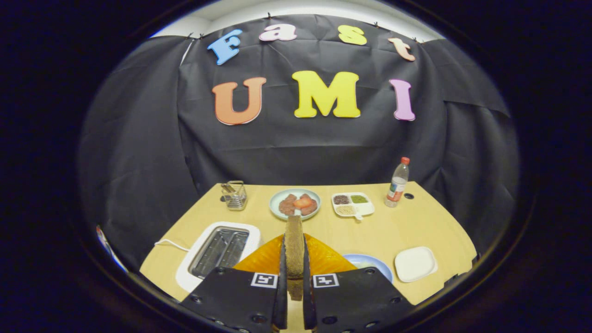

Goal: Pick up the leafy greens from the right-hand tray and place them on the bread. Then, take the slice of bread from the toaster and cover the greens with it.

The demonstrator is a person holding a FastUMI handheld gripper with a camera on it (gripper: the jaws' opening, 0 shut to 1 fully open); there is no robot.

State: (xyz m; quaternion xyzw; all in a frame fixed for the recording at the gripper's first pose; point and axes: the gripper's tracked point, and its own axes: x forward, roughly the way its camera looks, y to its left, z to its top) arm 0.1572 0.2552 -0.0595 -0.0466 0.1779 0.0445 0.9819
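Observation:
My gripper (294, 266) is shut on a slice of brown bread (294, 238), held upright and edge-on between both fingers, above the table. Under the fingers lies an orange plate (323, 259); what rests on it is hidden by the gripper. The white toaster (217, 252) stands just left of the fingers, its two slots showing only bare metal. A blue plate (372, 263) peeks out to the right of the fingers, and a white square tray (415, 263) sits beyond it, nothing visible on it.
Farther back on the tan table (416, 226) are a wire holder (234, 195), a pale plate of meat and tomato (296, 203), a divided white dish of seasonings (352, 204) and a red-capped bottle (397, 182). The toaster's cord (169, 244) trails left.

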